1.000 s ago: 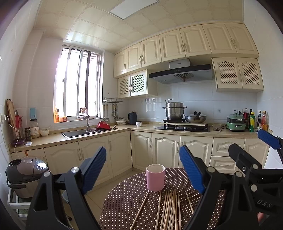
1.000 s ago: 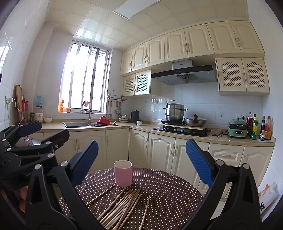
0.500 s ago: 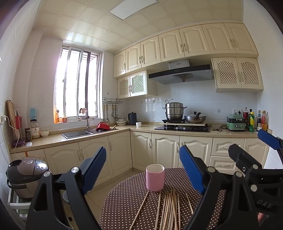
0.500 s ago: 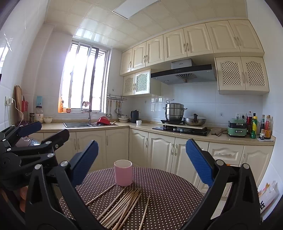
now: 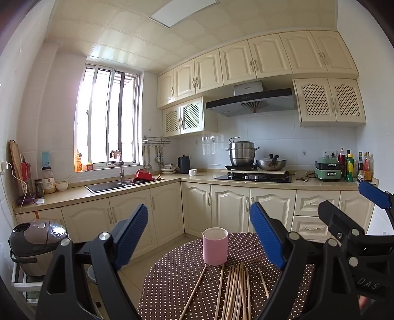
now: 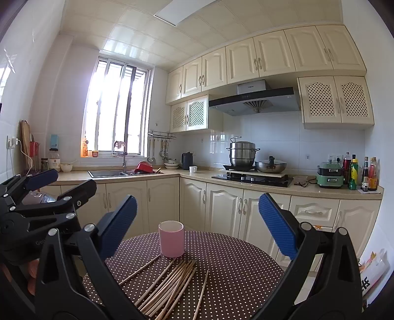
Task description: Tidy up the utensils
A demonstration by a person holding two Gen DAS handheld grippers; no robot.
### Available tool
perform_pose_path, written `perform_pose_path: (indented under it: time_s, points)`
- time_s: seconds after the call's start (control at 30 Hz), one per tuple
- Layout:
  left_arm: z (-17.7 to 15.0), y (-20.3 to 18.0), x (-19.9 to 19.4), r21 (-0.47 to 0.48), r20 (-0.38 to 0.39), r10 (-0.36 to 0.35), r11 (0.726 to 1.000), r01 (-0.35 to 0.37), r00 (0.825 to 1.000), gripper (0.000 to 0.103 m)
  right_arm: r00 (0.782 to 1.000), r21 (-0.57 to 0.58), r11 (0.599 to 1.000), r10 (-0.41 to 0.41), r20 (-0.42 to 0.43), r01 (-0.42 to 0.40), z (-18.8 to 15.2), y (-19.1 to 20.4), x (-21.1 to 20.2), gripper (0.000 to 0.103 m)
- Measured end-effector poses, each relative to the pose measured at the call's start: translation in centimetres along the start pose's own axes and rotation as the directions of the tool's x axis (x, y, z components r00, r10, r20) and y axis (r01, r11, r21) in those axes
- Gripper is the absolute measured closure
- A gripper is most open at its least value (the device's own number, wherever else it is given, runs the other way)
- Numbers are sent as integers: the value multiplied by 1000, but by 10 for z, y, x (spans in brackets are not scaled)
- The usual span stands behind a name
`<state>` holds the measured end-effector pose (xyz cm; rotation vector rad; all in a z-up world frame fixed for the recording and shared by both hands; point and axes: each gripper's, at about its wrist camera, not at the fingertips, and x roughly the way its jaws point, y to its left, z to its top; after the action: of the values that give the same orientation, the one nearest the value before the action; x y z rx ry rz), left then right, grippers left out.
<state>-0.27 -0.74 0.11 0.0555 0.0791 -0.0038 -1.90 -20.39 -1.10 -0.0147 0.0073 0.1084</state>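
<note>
Cream cabinets (image 5: 170, 209) run in an L under a beige countertop (image 6: 270, 188), with matching wall cabinets (image 6: 261, 57) above and a dark range hood (image 6: 253, 101) over the black hob (image 5: 253, 177). Strong daylight floods through a barred window (image 5: 108, 118) above the steel sink (image 5: 106, 186), washing out the white tiled wall (image 5: 268, 137) around it, while a flat ceiling panel (image 6: 184, 9) sits in the tiled ceiling. Pale floor tiles (image 5: 130, 273) lie below, and 1 rice cooker (image 5: 37, 240) stands on a low rack at the left.

Round tabletop (image 6: 241, 265) under brown white-dotted cloth; upright pink cup (image 6: 171, 238) toward the far edge, wooden chopsticks (image 6: 170, 288) scattered flat just before it.
</note>
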Motion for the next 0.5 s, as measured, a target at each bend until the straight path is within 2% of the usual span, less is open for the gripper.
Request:
perform_pose_path:
  time_s: [0.5]
  points:
    - [-2,1,3,2,-13,1,1000,-1,1000,20,1000,10,1000,5,-13,-5,-4,-1,6,6]
